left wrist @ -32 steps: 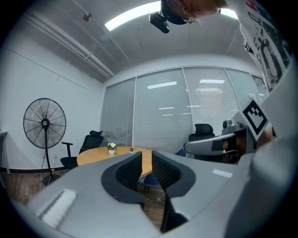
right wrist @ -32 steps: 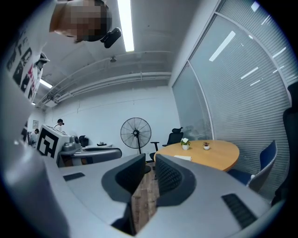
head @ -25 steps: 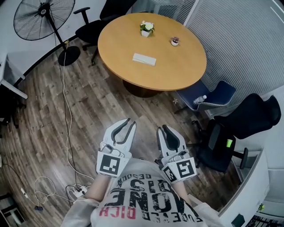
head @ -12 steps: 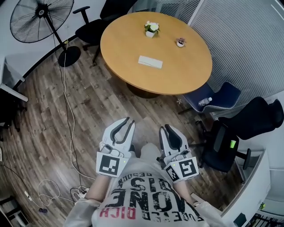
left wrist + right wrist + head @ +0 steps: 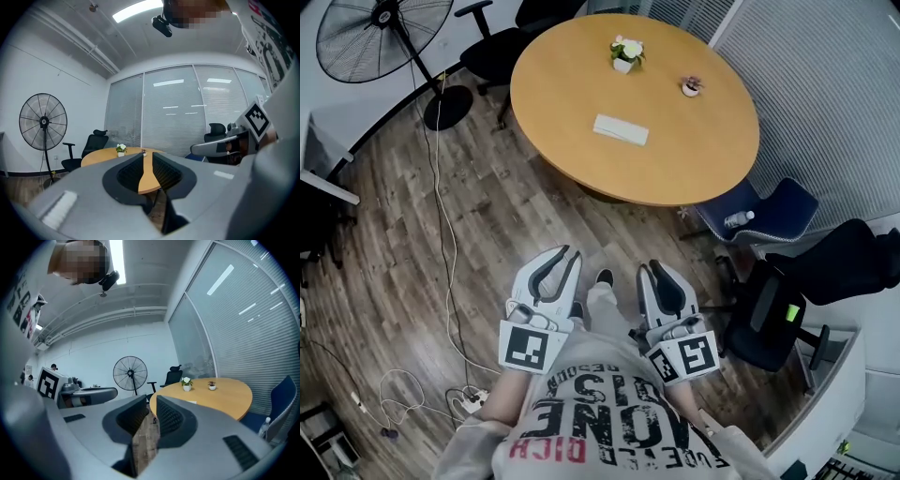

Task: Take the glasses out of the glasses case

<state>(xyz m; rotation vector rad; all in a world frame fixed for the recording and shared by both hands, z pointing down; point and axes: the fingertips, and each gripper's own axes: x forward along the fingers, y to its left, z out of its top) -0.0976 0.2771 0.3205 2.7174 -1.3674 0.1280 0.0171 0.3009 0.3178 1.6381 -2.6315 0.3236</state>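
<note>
Head view: since a second ago the round wooden table (image 5: pixel 572 80) has slid nearer to you and the floor has shifted under you, so you have been walking towards it. The flat white rectangular glasses case (image 5: pixel 621 129) lies closed on the table top, well apart from both tools. Your left gripper (image 5: pixel 562 255) and right gripper (image 5: pixel 652 270) are held low, close to your body and side by side. Left gripper view: the left gripper (image 5: pixel 147 157) has its jaws partly apart, having just closed a little, with only the table edge (image 5: pixel 101 154) showing through the gap. Right gripper view: the right gripper (image 5: pixel 151 411) is closed down to a slit and carries nothing; the table (image 5: pixel 220 397) and the case (image 5: pixel 191 402) lie ahead. I judge this as approach only, with the case not yet reached.
</note>
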